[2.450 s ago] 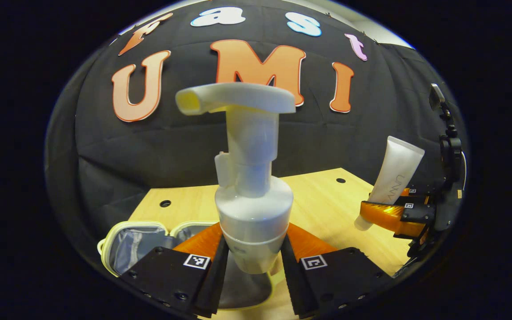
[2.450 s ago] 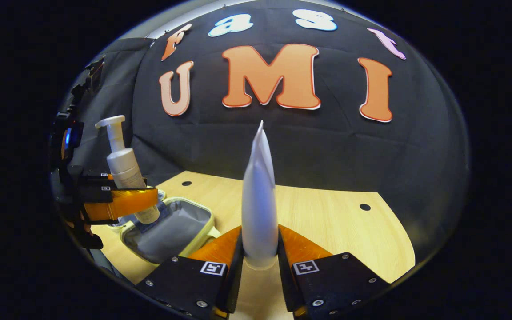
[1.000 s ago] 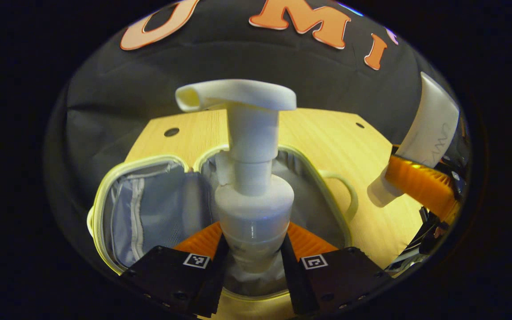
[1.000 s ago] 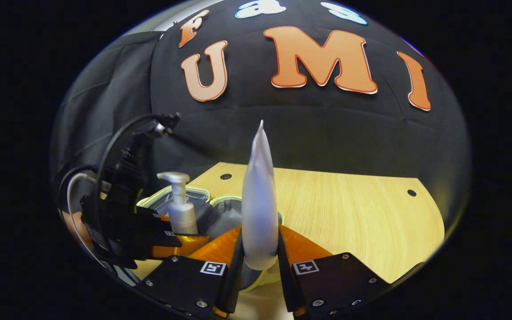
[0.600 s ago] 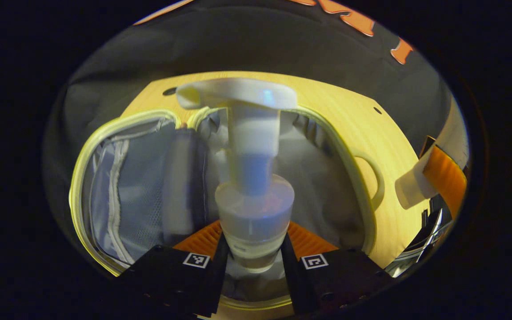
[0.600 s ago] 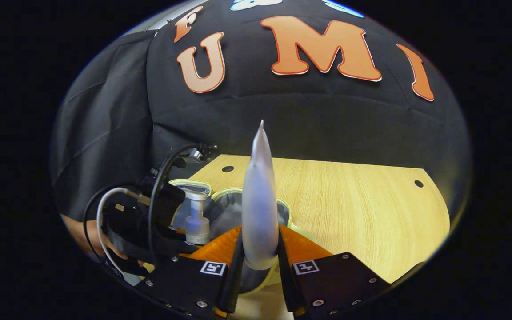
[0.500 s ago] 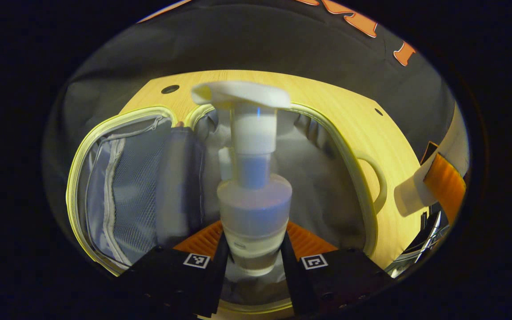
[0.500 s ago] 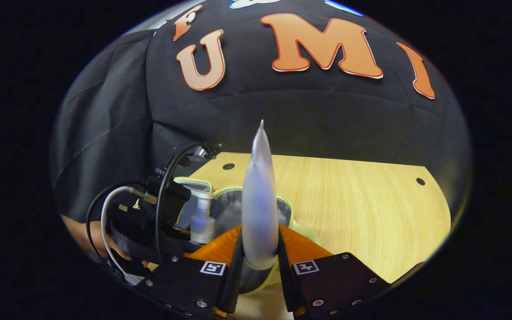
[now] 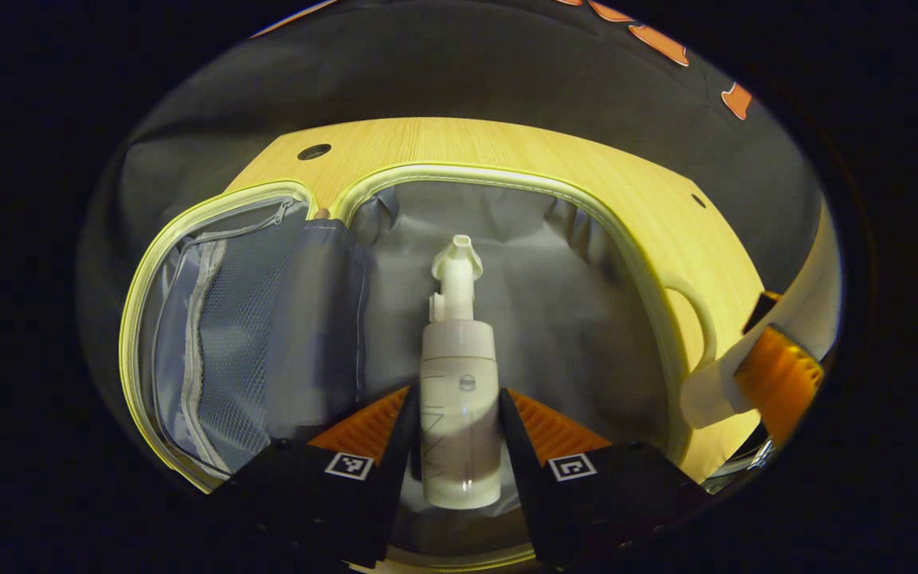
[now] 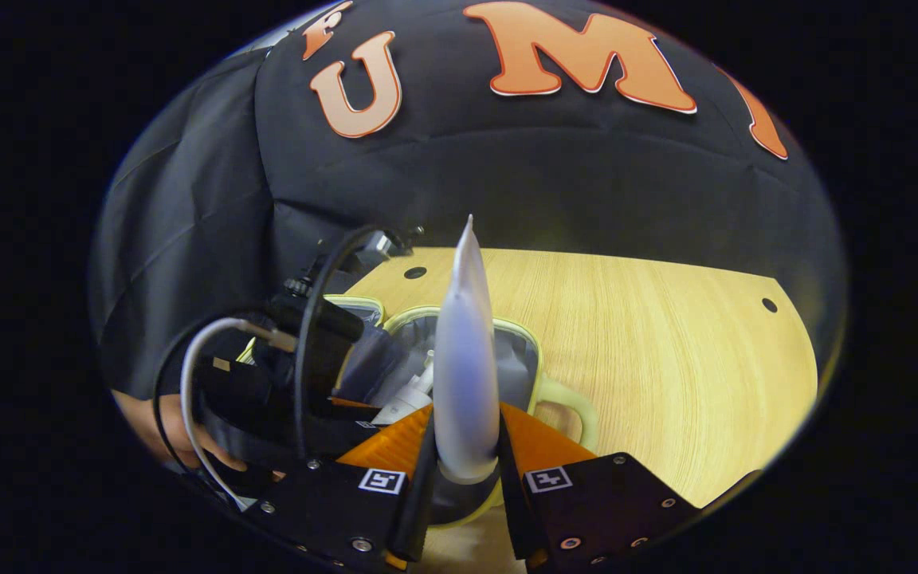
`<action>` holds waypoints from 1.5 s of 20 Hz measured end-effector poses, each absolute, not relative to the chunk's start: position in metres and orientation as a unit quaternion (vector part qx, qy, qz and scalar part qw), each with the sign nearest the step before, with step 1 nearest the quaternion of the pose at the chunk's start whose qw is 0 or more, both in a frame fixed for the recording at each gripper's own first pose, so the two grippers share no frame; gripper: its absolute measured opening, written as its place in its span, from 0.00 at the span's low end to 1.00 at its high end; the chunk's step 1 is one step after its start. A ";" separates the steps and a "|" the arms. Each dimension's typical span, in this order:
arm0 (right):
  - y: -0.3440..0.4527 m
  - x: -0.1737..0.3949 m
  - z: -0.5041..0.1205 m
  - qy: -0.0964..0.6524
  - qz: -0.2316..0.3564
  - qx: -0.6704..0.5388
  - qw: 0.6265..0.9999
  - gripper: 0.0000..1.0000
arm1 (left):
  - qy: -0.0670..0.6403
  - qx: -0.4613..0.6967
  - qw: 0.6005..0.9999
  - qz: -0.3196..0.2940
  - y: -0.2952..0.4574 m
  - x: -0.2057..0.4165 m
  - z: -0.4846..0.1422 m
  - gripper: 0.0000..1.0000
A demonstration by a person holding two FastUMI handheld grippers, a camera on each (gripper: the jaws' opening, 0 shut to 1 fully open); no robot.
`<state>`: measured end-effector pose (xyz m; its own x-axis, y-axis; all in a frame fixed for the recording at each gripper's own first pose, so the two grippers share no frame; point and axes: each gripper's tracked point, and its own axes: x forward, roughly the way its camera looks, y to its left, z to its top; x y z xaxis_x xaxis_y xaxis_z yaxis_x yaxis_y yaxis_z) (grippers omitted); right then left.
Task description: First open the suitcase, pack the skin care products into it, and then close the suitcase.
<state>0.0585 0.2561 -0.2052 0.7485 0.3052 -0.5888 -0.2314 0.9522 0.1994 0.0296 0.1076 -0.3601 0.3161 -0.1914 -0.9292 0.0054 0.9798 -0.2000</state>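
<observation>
The small suitcase lies open flat on the table, pale yellow rim, grey lining, mesh pocket in its left half. A white pump bottle lies on the lining of the right half, pump end pointing away, between the fingers of my left gripper, which stands open with a thin gap on each side. In the right gripper view the bottle lies tilted in the suitcase. My right gripper is shut on a white tube, held upright just right of the case; the tube also appears at the left gripper view's right edge.
The case sits on a light wooden table with small holes, black cloth wall behind. The case's loop handle sticks out toward the right gripper. A hand holds the left gripper's body with its cables over the case.
The left gripper lowered the pump bottle into the case's right half and let it go; the bottle now lies flat. The right gripper with the tube drew closer to the case.
</observation>
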 end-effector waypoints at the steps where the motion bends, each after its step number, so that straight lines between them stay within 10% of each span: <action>1: 0.257 0.058 -0.207 0.328 0.144 0.059 0.932 0.41 | 0.577 -0.084 0.810 -0.058 0.111 0.028 -0.353 0.65; 13: 0.281 0.048 -0.261 0.426 0.147 0.080 0.889 0.41 | 0.450 -0.118 0.881 0.085 0.240 0.025 -0.255 0.79; 30: 0.304 0.053 -0.324 0.568 0.068 0.134 0.809 0.41 | 0.434 -0.183 0.847 0.248 0.378 -0.045 -0.265 0.79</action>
